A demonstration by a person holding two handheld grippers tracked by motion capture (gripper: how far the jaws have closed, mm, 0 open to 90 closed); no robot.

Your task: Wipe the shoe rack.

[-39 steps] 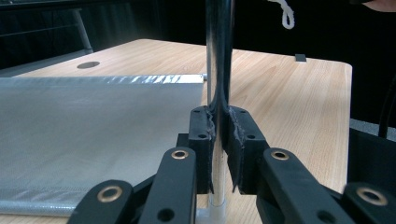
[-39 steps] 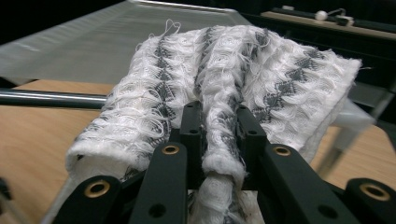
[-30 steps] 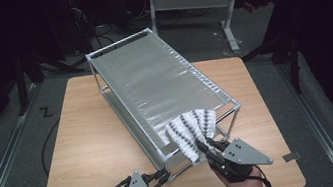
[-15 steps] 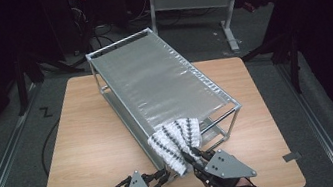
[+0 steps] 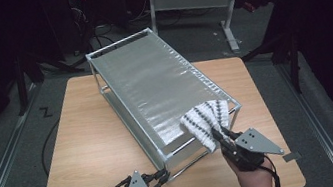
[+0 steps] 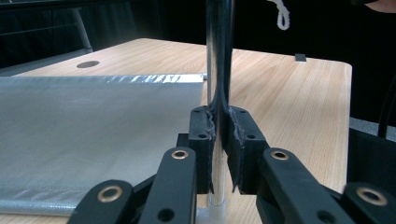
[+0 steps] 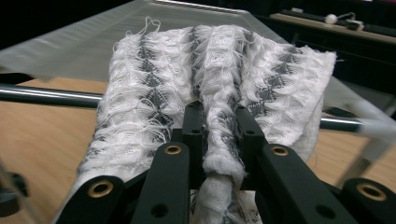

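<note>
White-grey knit cloth (image 5: 207, 123) bunched over rack's (image 5: 152, 83) near corner.

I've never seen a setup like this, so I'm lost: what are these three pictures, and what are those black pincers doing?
No robot here: a person holds a hand tool with a claw in each hand. The high view looks down on a wooden table with a metal rack covered by silver mesh. The other two pictures come from small cameras riding on the claws, looking along their black jaws. The left claw is shut on an upright post of the rack, at its near corner. The right claw is shut on a bunched fold of a white and grey knitted cloth, which is draped over the rack's near right corner.
</note>
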